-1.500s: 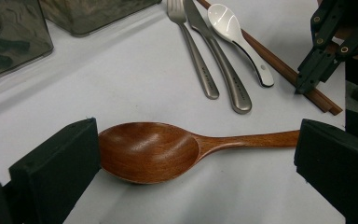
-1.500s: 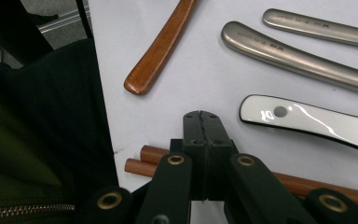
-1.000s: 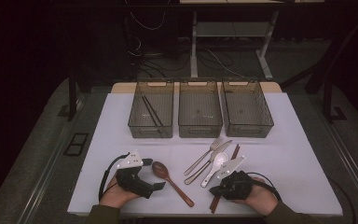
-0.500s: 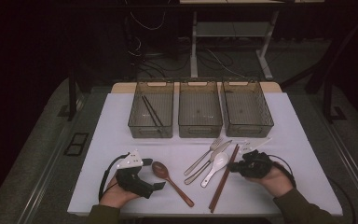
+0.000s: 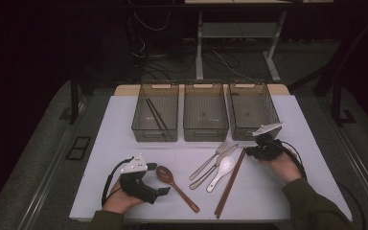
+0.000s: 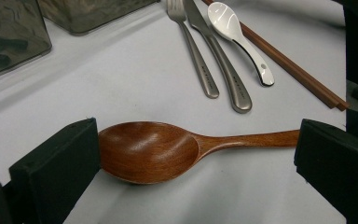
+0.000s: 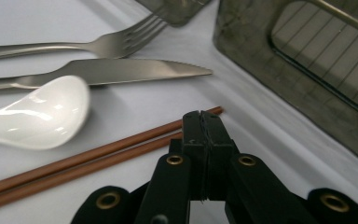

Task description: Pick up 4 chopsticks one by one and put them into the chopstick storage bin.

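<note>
brown chopsticks (image 5: 231,181) lay on bench (image 5: 124,139); right claw (image 5: 257,152), clenched empty, had slid up to their far tips since a second ago. left claw (image 5: 165,190), released, straddled wooden spoon (image 6: 168,150). pickup likely next.

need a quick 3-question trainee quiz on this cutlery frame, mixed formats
1. True or false: the left hand-held gripper has its jaws open around the wooden spoon.
2. Which bin already holds chopsticks: A left bin, B middle bin, C right bin?
3. Fill in: the right hand-held gripper, jaws shut, is at the tips of the brown ____.

Key:
1. True; the pads stand on either side of it, not pressing.
2. A; a dark pair lies in it.
3. chopsticks, beside the white spoon.
</note>
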Tool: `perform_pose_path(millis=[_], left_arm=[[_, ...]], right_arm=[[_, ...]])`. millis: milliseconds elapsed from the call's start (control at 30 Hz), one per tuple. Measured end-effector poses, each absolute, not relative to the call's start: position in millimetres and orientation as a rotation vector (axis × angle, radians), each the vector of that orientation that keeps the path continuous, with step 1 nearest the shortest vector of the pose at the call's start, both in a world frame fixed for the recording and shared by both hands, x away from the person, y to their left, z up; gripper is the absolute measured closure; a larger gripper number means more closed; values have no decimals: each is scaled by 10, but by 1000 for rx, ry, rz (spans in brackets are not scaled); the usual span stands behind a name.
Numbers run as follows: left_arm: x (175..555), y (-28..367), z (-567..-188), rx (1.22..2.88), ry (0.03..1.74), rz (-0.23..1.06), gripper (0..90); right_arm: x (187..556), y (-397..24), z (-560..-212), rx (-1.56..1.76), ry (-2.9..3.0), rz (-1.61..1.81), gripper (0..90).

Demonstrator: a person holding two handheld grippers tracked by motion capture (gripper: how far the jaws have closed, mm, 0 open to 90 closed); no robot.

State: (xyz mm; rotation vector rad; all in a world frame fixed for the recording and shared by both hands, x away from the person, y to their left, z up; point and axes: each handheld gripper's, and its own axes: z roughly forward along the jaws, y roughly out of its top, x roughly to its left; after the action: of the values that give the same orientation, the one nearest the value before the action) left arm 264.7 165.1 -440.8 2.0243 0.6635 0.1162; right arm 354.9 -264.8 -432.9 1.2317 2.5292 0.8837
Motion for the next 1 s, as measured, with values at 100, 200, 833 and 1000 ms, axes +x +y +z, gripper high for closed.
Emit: perform_pose_path(millis=[100, 200, 833, 1000], left_arm=[[2649, 1656, -4406, 2026, 663, 116, 0], [2648, 1656, -4406, 2026, 663, 115, 0], [2649, 1663, -4406, 2024, 665, 115, 0], [2646, 1661, -4406, 2018, 665, 117, 0]], right_arm=[[3621, -2639, -4377, 1253, 2521, 869, 893], [3672, -2618, -4402, 1254, 2521, 870, 894], [3787, -2470, -4388, 1226, 2503, 893, 895], [3610, -2529, -4244, 1186, 2510, 955, 895]])
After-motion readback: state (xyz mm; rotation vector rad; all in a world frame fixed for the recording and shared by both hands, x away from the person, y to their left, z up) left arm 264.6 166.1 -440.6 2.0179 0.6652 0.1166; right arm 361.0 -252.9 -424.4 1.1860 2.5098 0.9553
